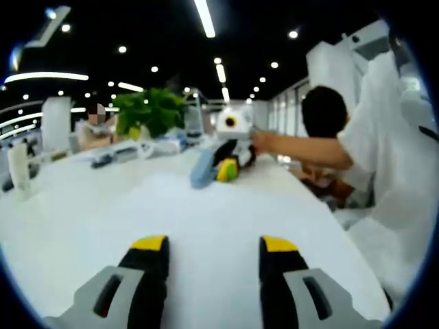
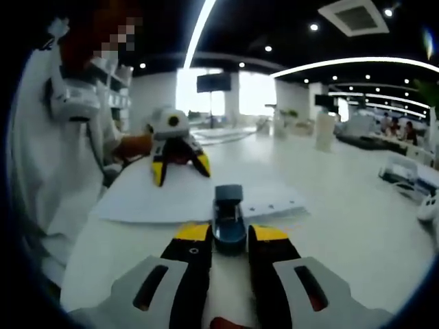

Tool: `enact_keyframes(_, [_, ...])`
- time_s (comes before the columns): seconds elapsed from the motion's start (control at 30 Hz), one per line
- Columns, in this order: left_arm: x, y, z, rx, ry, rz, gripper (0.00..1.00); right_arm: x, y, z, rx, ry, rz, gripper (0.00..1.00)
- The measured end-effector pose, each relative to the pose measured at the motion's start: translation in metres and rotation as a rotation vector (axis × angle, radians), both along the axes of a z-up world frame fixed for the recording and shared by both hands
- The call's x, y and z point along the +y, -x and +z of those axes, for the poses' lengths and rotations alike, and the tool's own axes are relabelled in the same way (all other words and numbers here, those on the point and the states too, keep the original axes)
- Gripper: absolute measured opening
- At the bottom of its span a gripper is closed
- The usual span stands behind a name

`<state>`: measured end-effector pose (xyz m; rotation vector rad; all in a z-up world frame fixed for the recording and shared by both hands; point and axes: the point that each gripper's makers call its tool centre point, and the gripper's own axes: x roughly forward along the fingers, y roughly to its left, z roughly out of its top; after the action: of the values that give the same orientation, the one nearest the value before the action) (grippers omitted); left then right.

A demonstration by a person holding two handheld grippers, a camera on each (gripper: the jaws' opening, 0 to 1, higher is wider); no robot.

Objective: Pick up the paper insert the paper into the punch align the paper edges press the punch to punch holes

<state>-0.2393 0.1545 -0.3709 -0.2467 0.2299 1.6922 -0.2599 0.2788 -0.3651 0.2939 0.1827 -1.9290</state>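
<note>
Two grippers: both over a white table (image 1: 82, 219).
Left gripper (image 1: 214, 241): jaws spread apart, nothing between them; in the right gripper view it rests its tips on the paper's far part.
Right gripper (image 2: 230, 232): jaws closed against the punch (image 2: 228, 216), one on each side.
Paper (image 2: 151, 199): flat on the table, its near edge under the punch; small holes show near its right edge.
Person (image 1: 384, 178): white sleeve, seated beside the table.
Plant (image 1: 151, 110): far end of the table.

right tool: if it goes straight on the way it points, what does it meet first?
The blue hole punch, already sitting between the right tool tips. Past it lie the paper and, farther off, the left tool; depth is hard to judge.
</note>
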Motion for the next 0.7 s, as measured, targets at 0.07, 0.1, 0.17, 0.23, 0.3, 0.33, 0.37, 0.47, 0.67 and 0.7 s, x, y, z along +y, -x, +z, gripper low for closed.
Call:
enact_keyframes(0.07, [0.0, 0.0, 0.0, 0.0, 0.0, 0.0, 0.53, 0.0, 0.0, 0.001, -0.004, 0.003, -0.008, 0.3])
enact_keyframes(0.1, [0.0, 0.0, 0.0, 0.002, -0.001, -0.001, 0.53, 0.001, 0.001, 0.001, -0.007, 0.005, -0.013, 0.32])
enact_keyframes(0.17, [0.0, 0.0, 0.0, 0.007, -0.002, -0.004, 0.54, 0.002, 0.0, 0.001, -0.018, 0.007, -0.028, 0.34])
enact_keyframes(0.23, [0.0, -0.001, 0.001, 0.013, -0.004, -0.009, 0.57, 0.005, -0.003, 0.0, -0.02, 0.009, -0.039, 0.35])
enact_keyframes(0.3, [0.001, -0.003, 0.002, 0.01, -0.009, -0.014, 0.57, 0.007, -0.005, 0.0, -0.021, 0.013, -0.048, 0.35])
enact_keyframes(0.33, [0.001, -0.004, 0.003, 0.011, -0.015, -0.019, 0.56, 0.008, -0.007, 0.001, -0.023, 0.016, -0.053, 0.35])
enact_keyframes(0.37, [0.001, -0.004, 0.004, 0.011, -0.02, -0.022, 0.56, 0.009, -0.008, 0.002, -0.025, 0.022, -0.057, 0.35])
enact_keyframes(0.47, [0.0, -0.004, 0.008, 0.02, -0.04, -0.023, 0.53, 0.011, -0.008, 0.006, -0.029, 0.057, -0.094, 0.35])
enact_keyframes(0.67, [-0.002, -0.003, 0.012, 0.028, -0.059, -0.027, 0.52, 0.016, -0.01, 0.009, -0.072, 0.108, -0.183, 0.35])
enact_keyframes(0.7, [-0.003, 0.0, 0.014, 0.028, -0.062, -0.02, 0.52, 0.017, -0.011, 0.007, -0.077, 0.105, -0.203, 0.36])
